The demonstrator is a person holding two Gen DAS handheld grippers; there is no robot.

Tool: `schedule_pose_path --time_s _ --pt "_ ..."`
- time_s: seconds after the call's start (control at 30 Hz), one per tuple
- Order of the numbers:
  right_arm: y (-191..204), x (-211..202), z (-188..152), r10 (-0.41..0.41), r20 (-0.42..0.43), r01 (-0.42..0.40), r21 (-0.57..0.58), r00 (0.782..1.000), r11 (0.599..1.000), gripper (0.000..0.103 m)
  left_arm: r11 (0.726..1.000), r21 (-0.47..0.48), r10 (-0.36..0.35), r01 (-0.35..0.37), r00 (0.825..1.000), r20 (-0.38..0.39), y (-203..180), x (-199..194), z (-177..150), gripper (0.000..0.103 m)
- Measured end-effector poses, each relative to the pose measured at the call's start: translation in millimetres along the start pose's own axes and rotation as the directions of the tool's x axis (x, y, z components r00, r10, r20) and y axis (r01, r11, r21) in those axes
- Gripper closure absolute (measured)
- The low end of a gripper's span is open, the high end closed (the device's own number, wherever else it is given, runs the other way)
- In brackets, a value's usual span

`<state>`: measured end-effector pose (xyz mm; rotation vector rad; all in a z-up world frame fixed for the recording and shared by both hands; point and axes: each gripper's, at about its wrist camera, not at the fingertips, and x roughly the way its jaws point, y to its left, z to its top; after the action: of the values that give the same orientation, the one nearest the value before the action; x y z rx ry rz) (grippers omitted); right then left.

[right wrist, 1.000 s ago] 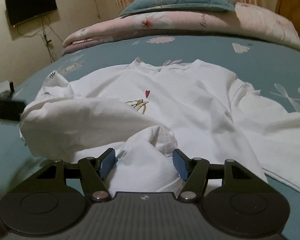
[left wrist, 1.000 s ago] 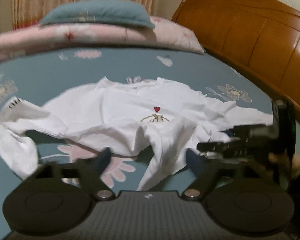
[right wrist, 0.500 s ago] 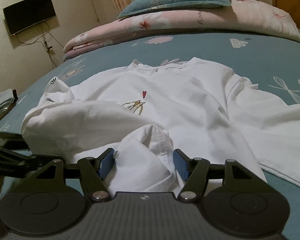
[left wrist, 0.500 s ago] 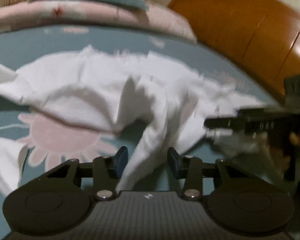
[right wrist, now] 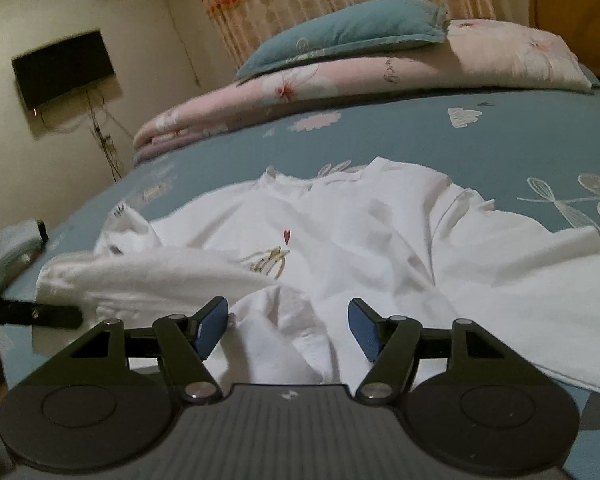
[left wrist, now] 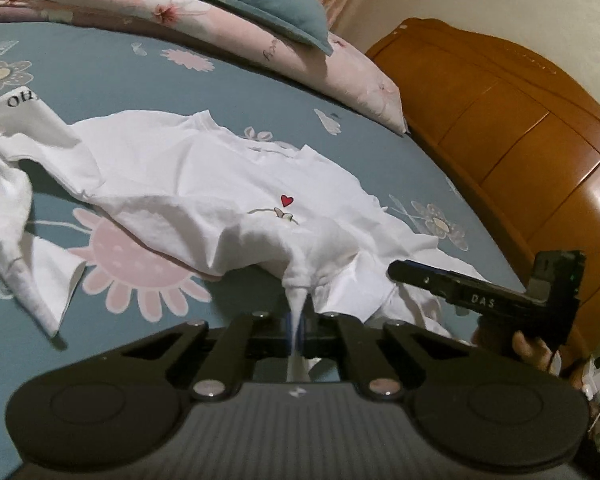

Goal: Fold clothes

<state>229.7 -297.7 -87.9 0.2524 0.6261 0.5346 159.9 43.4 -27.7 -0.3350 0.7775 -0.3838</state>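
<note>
- Presently, a white T-shirt (left wrist: 204,184) with a small red heart (left wrist: 287,200) print is seen lying crumpled on the blue flowered bed (left wrist: 100,76), front side up.
- A gathered fold of the T-shirt's lower edge is pinched between the left tongs (left wrist: 298,326), whose jaws are pressed together on the cloth.
- The right tongs (right wrist: 286,326) are held spread, with a bunched part of the T-shirt lying between the blue pads (right wrist: 366,330); firm pressing is not seen.
- A pink quilt (right wrist: 340,80) and a teal pillow (right wrist: 340,28) are stacked at the far end of the bed.
</note>
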Motion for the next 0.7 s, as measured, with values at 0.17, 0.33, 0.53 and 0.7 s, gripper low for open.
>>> schedule_pose_path --time_s 0.17,0.33,0.53,0.7 --pt "-12.1 -20.8 4.4 0.102 0.050 -0.104 0.037 0.994 0.994 0.032 0.997 0.041 0.074 -0.073 0.997 -0.024 -10.3 -19.8 7.3 0.102" --pt "-25.6 -32.7 3.5 0.051 0.074 -0.057 0.081 0.996 0.995 0.029 0.987 0.089 0.140 -0.133 0.986 -0.085 -15.2 -41.5 9.3 0.102" --pt "-28.3 -41.0 1.0 0.014 0.080 -0.019 0.061 0.997 0.998 0.029 0.974 0.036 0.224 -0.222 0.971 -0.083 0.9 -64.2 15.6 0.102" --pt "-18.4 -48.8 -7.0 0.018 0.073 -0.018 0.009 0.997 1.000 0.029 0.953 -0.076 0.283 -0.293 0.952 -0.119 32.3 -69.8 14.1 0.102"
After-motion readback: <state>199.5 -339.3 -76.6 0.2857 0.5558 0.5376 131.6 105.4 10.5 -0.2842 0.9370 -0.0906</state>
